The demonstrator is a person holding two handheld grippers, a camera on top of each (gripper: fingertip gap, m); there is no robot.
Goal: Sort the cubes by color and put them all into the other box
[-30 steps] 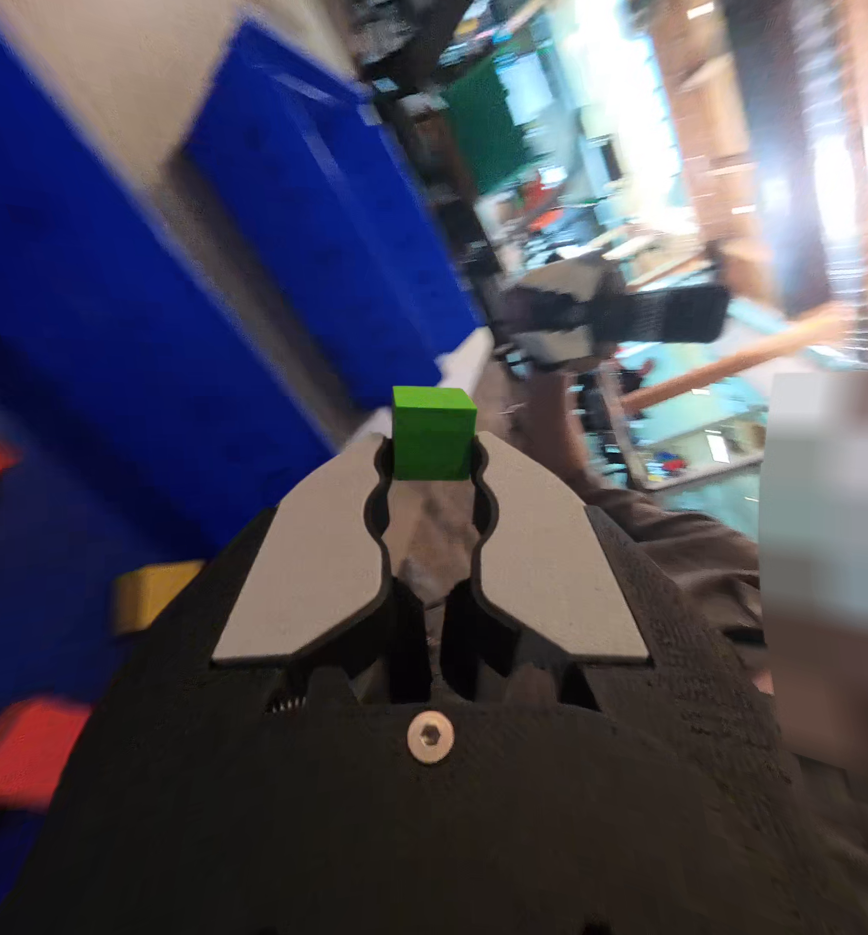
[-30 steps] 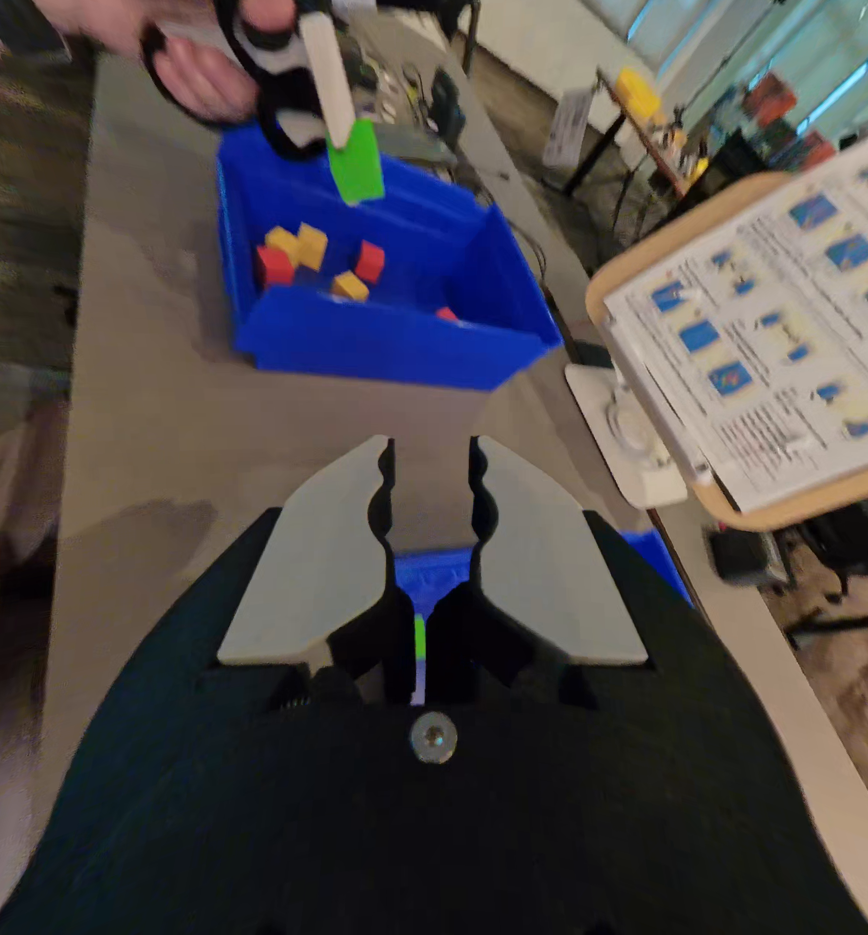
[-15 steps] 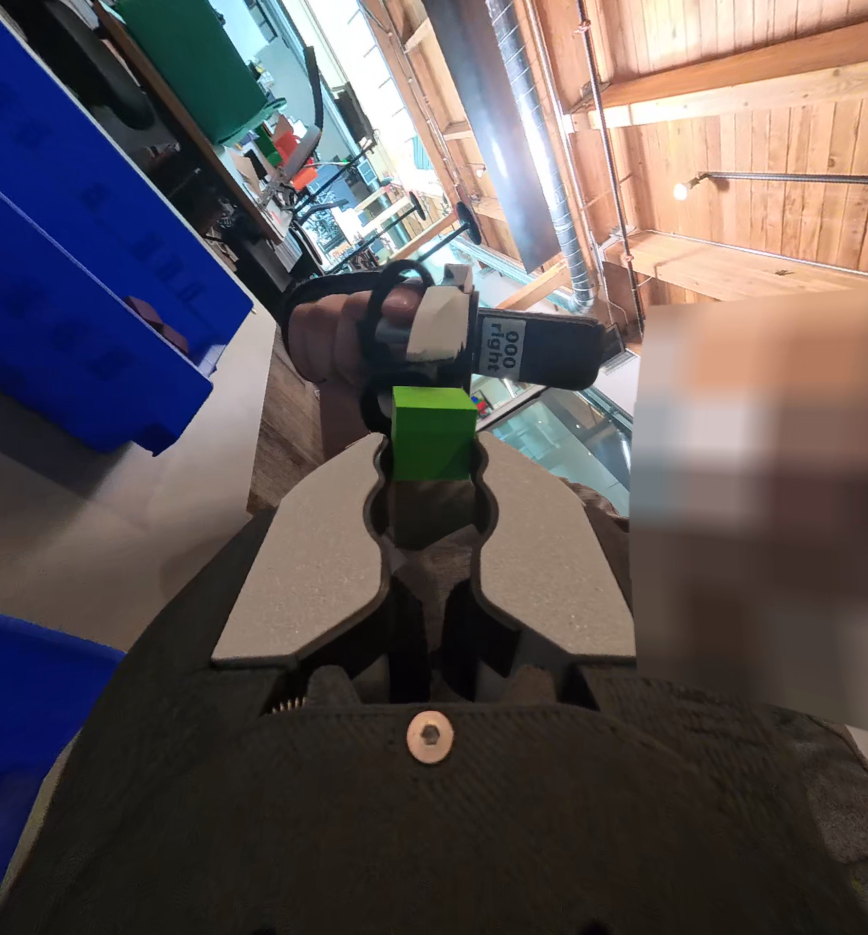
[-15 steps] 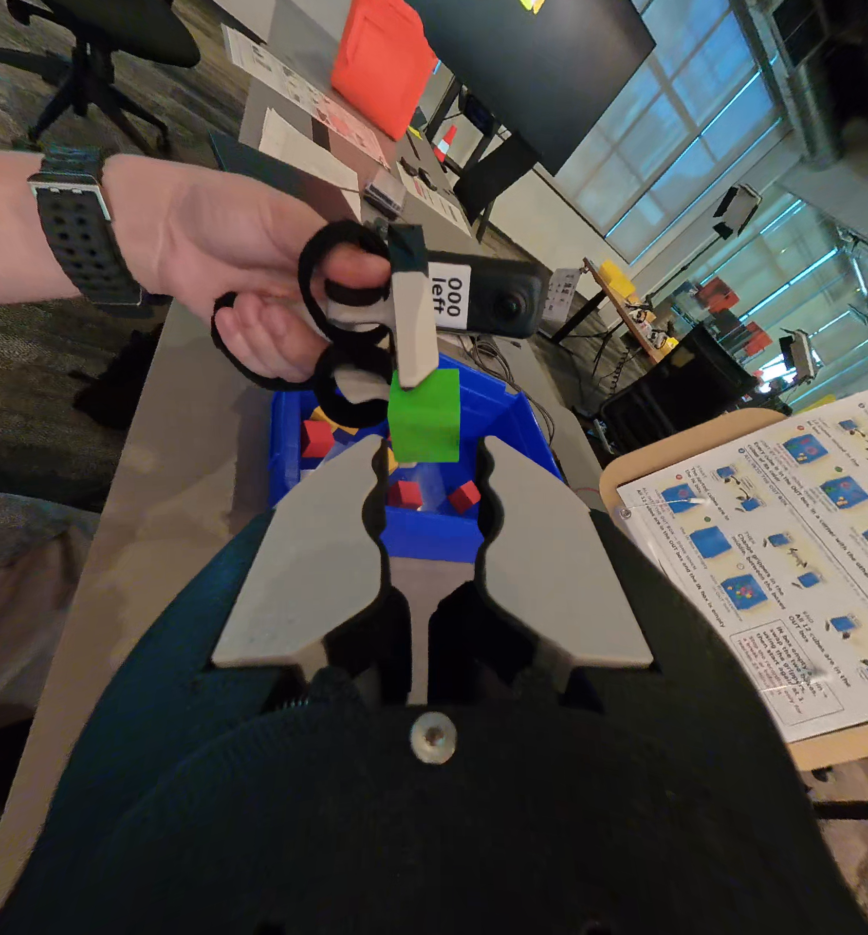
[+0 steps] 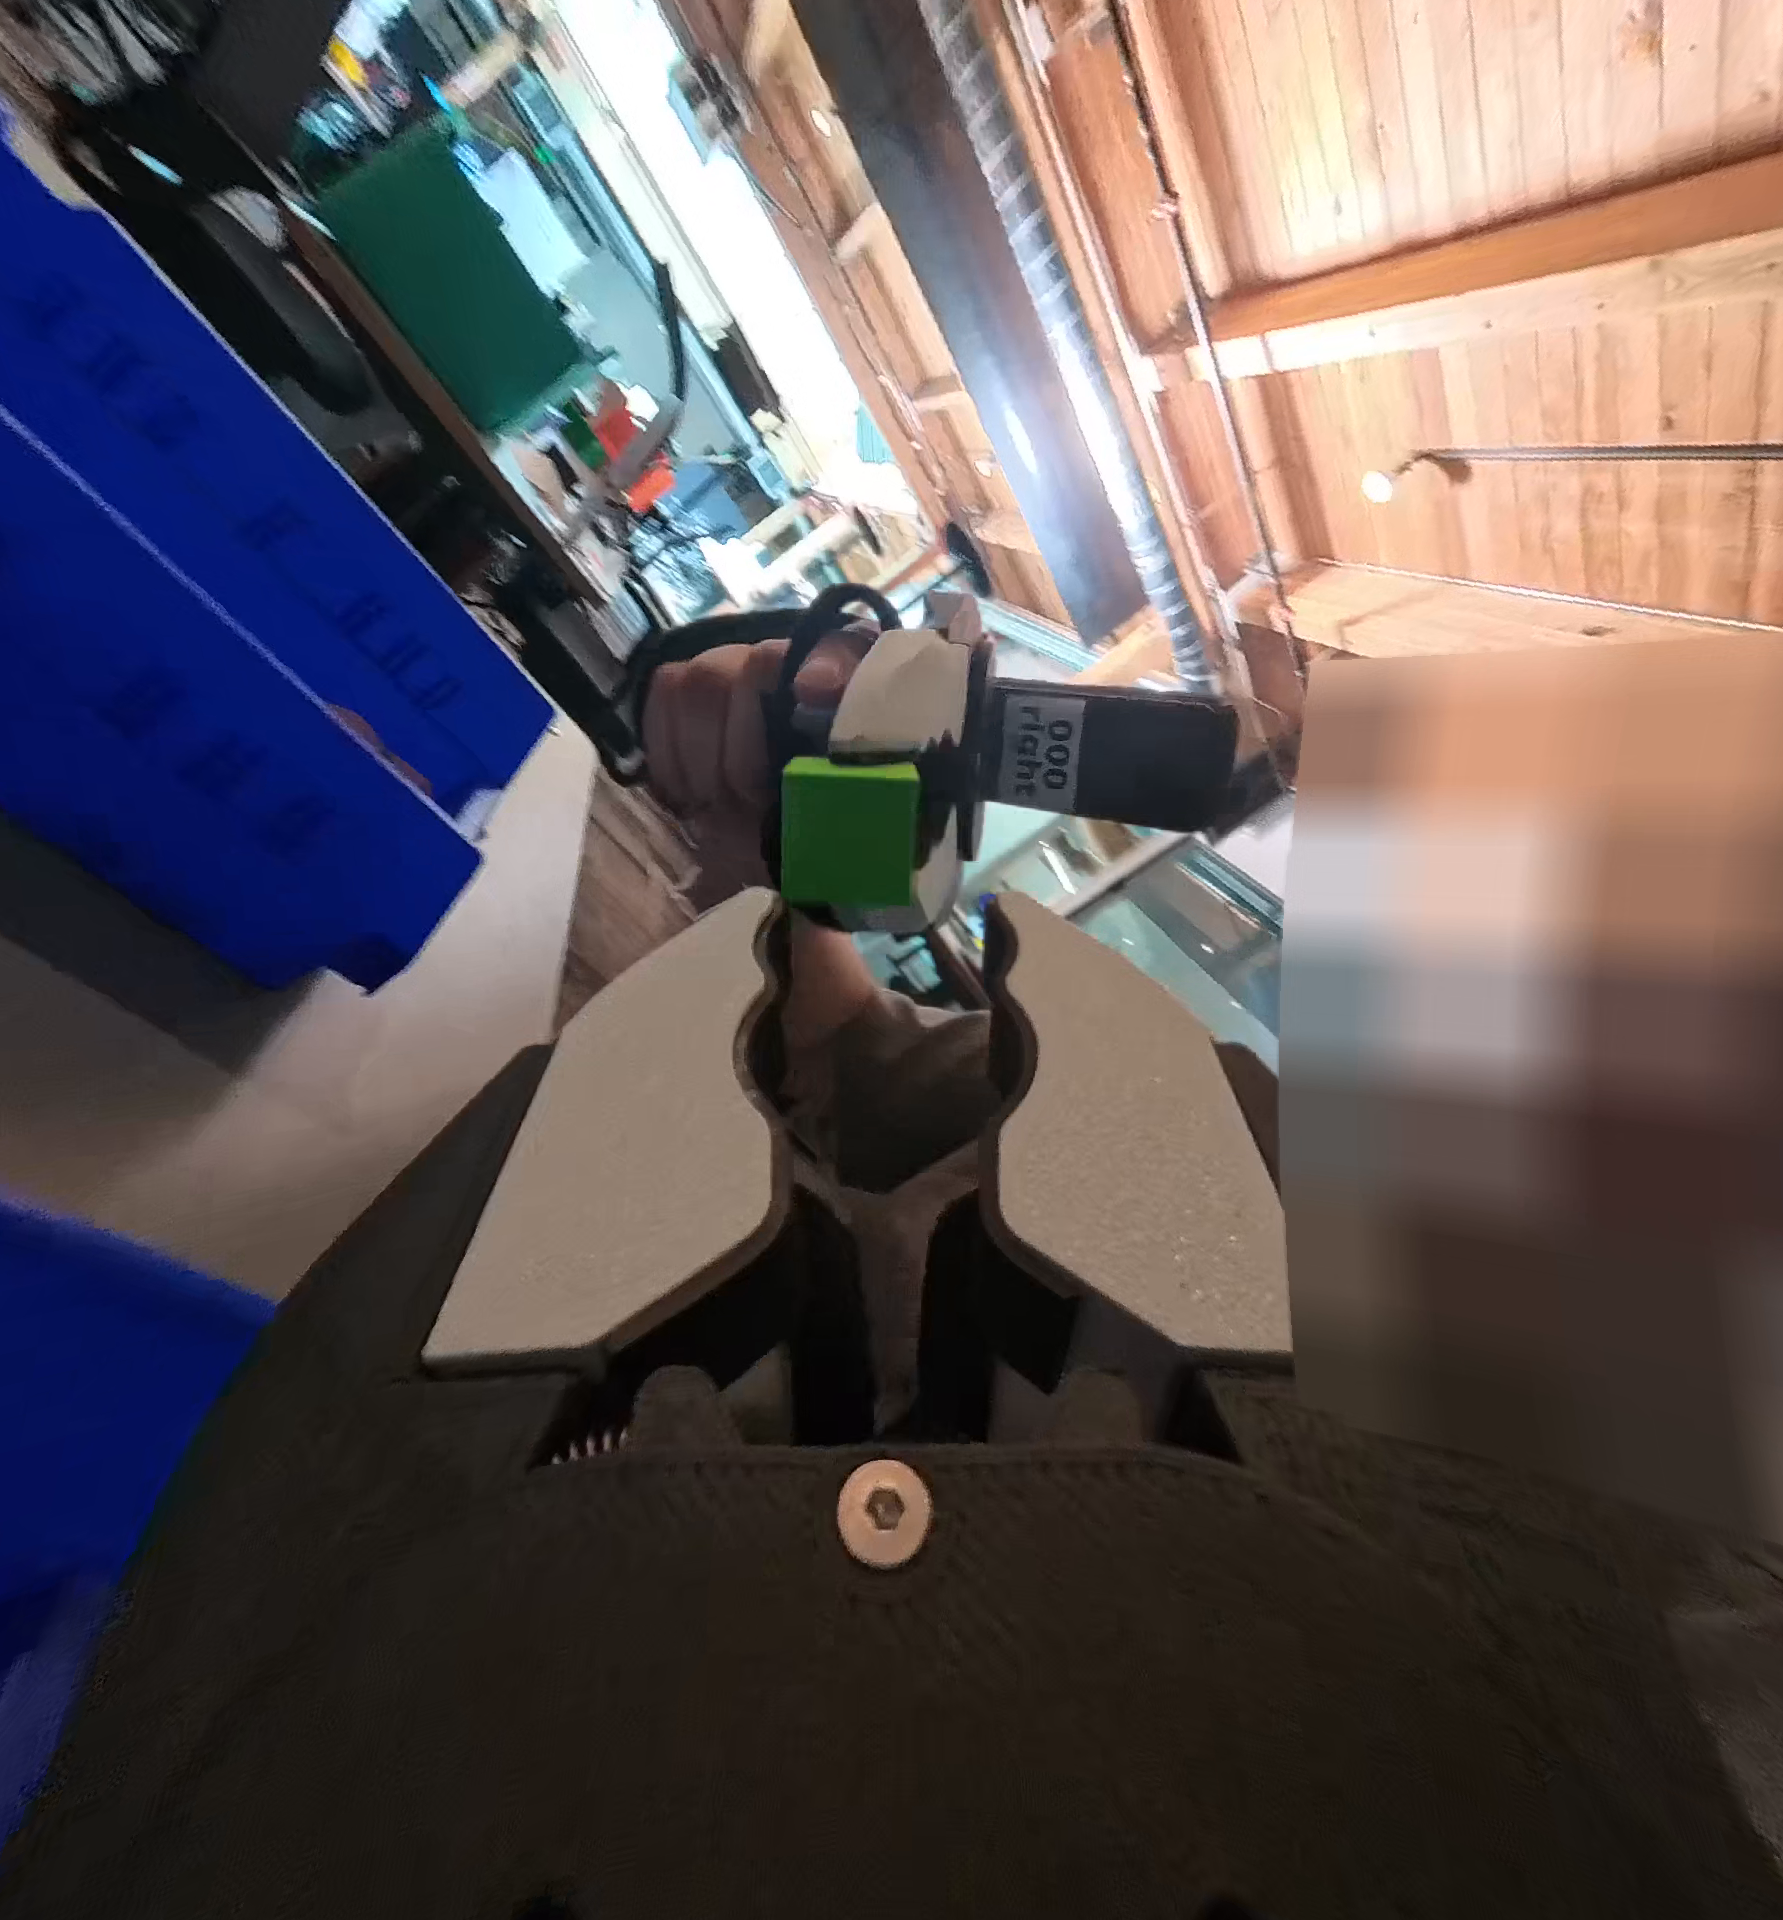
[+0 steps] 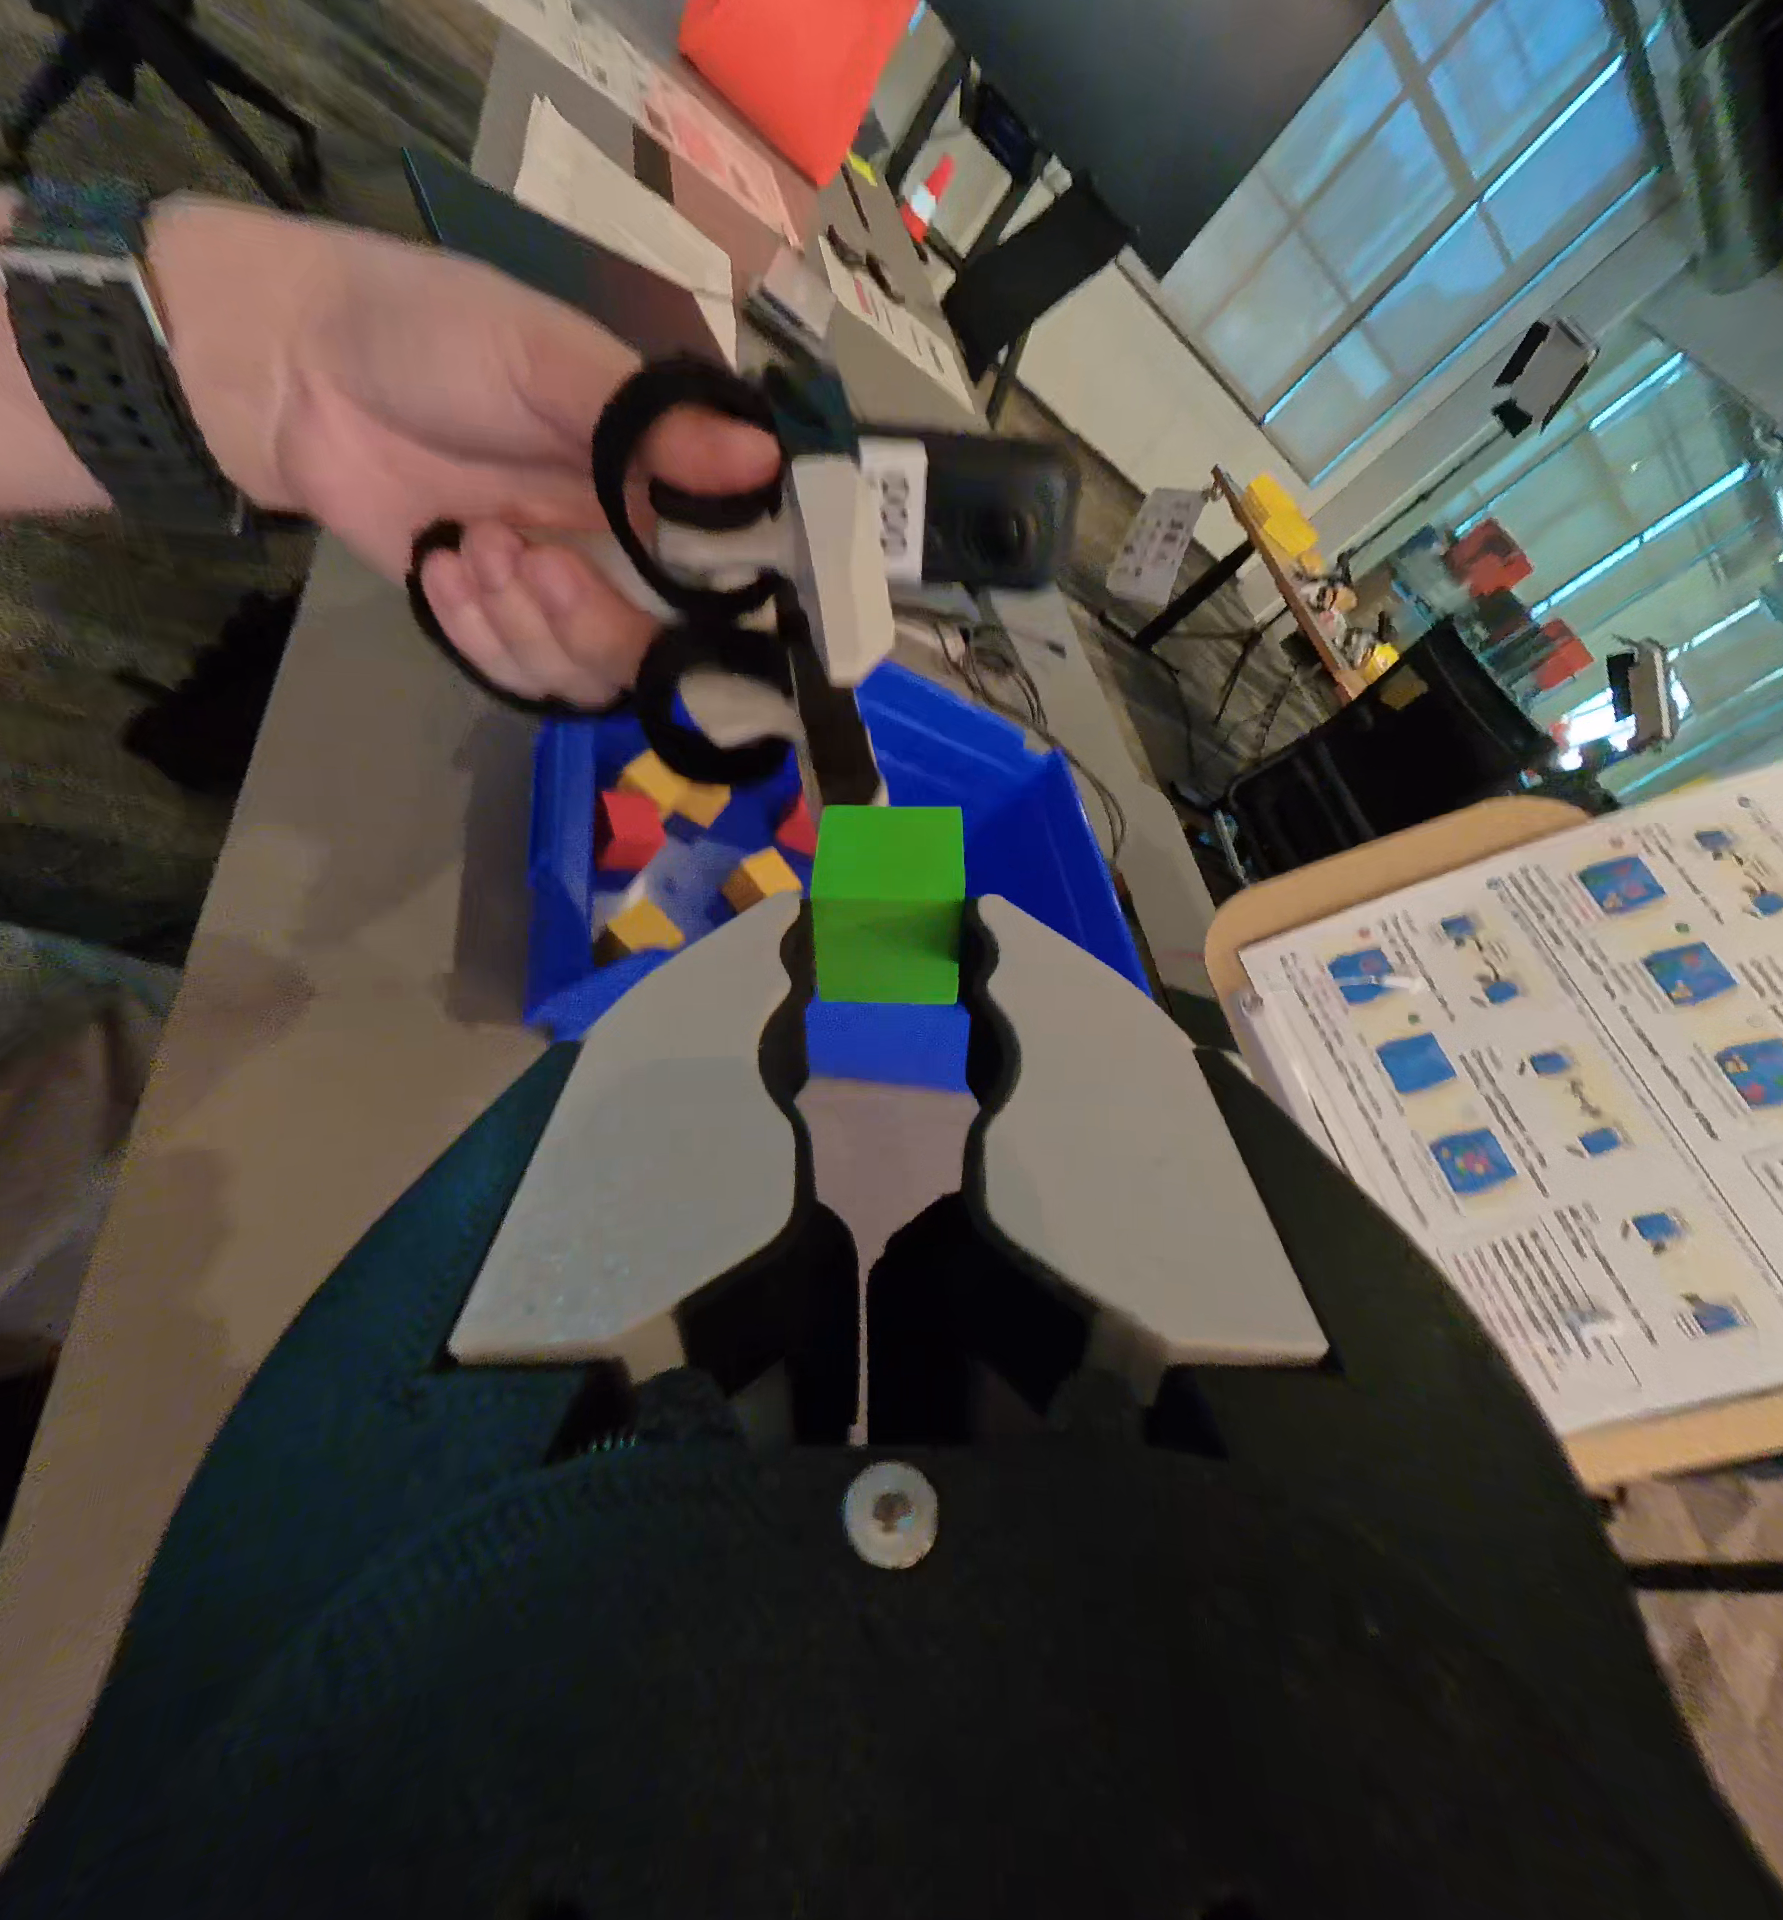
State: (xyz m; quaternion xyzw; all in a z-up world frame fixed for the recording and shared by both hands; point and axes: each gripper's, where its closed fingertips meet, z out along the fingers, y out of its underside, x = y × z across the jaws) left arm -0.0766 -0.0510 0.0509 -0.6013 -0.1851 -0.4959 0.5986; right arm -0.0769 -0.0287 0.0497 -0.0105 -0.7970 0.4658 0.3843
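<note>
A green cube (image 6: 887,873) sits between my right gripper's (image 6: 887,920) fingertips, which are shut on it above the grey table (image 6: 295,1039). In the left wrist view the same cube (image 5: 847,831) floats just beyond my left gripper (image 5: 882,920), whose jaws stand apart and empty. Behind the cube there, a hand holds the right gripper's grey fingers (image 5: 902,691). In the right wrist view the left gripper's fingers (image 6: 840,582), held by a hand with a wrist band, hang just above the cube and do not touch it.
A blue bin (image 6: 1032,831) with red and yellow cubes (image 6: 638,831) stands on the table behind the cube. A round wooden board with a printed sheet (image 6: 1593,1091) stands at the right. The left wrist view shows blue bins (image 5: 191,623) at the left and another (image 5: 35,1403) at the lower left.
My left gripper has opened and let go of the green cube and drawn back from it. My right gripper has come up and shut on the cube.
</note>
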